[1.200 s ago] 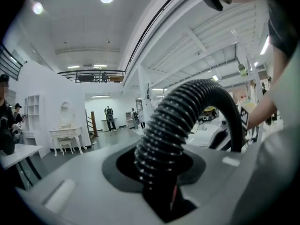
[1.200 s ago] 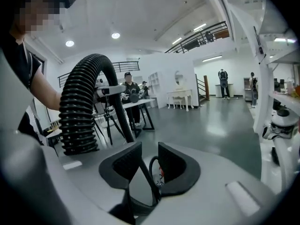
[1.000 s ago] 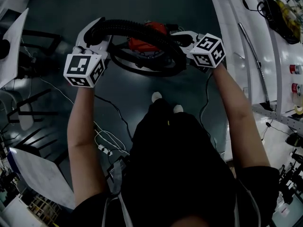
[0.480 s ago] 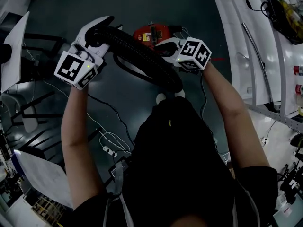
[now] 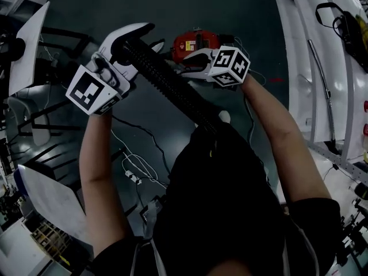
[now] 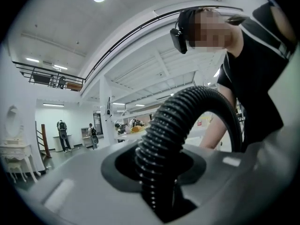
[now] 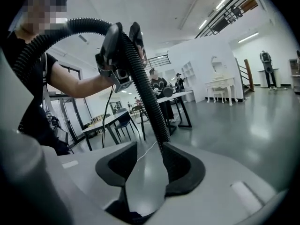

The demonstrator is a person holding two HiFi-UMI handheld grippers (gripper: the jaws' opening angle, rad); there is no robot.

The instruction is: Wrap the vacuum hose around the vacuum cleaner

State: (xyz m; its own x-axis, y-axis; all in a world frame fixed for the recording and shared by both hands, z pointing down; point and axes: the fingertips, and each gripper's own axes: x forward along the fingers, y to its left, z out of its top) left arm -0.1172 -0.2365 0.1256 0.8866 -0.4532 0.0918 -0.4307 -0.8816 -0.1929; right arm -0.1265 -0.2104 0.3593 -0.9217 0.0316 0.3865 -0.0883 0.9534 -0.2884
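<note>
the left gripper point(image 5: 129, 48) clamps the black ribbed vacuum hose point(image 5: 172, 91) up off the dark floor point(image 5: 230, 16), while the right gripper point(image 5: 185, 66), jaws just opening on nothing, hangs by the red vacuum cleaner point(image 5: 196, 41), likely freed to regrip for wrapping.

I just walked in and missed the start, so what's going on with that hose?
A person holds tongs in each hand and is handling a black vacuum hose near the red vacuum cleaner, which sits on the floor. The left tongs are clamped on the hose and hold it up. The right tongs have just been opening and hold nothing. The stretch of hose in view is lifted, not wound round the cleaner.
</note>
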